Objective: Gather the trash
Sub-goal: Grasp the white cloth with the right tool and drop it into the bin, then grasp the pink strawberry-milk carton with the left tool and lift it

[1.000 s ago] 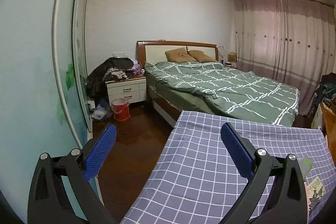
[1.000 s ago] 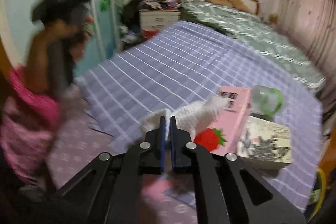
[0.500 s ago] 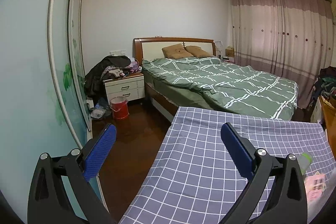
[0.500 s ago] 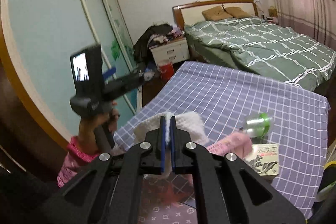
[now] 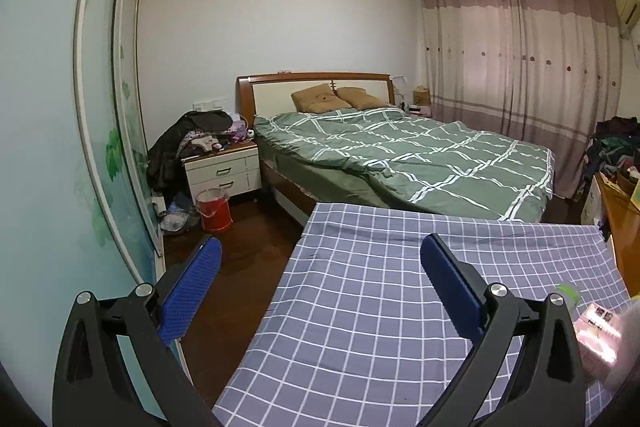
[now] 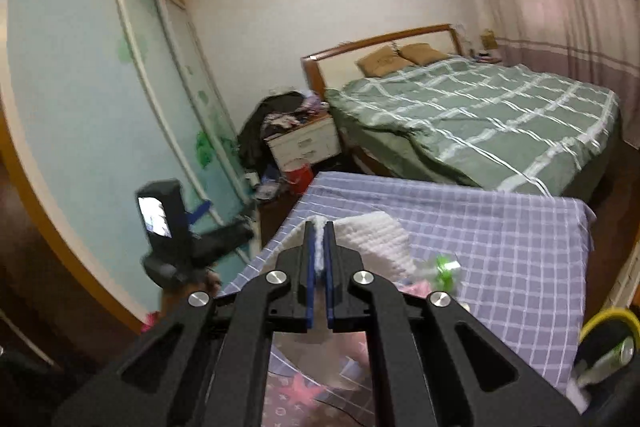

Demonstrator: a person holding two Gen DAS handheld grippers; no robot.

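Firmly pinched between jaws, white tissue [image 6: 372, 239]

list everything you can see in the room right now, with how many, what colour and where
Tissue: one, white, pinched in the right gripper.
Bottle: one, clear with green, on the checked cloth.
Pink box: one, beside the bottle.
Checked cloth: one, blue-grey, covering the near surface.
Bed: one, green quilt, against the far wall.
Pillows: two, brown, at the headboard.
Nightstand: one, white, beside the bed.
Bucket: one, red, on the floor by the nightstand.
Curtain: pink, far right.
Left gripper: fingers blue, open.
Right gripper: fingers blue, shut.
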